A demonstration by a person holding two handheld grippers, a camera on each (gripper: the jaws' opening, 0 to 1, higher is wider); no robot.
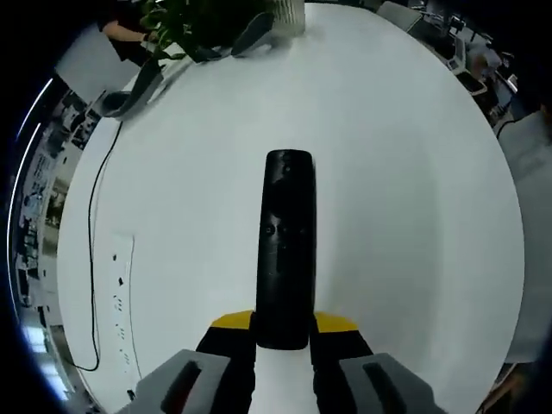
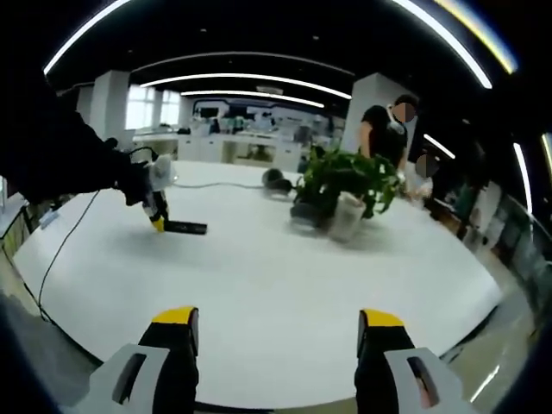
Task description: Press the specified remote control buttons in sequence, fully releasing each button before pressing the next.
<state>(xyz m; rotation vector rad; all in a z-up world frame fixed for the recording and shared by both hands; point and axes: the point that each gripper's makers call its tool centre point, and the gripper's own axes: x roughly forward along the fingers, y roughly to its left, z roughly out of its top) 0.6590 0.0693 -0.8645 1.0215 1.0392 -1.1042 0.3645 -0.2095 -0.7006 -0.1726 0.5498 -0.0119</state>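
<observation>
The left gripper (image 1: 283,332) has its two yellow-tipped fingers closed on the near end of the black remote control (image 1: 287,246), which lies along the white table (image 1: 414,190). The right gripper (image 2: 276,332) hangs over the table edge with its fingers wide apart and nothing between them. A potted plant (image 2: 345,185) stands further back on the table.

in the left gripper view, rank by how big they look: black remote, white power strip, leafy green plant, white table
1. Round white table
2. Long black remote control, near the camera, so it looks oversized
3. Leafy green plant, cut by the edge
4. Flat white power strip; 3 and 4 look close
</observation>
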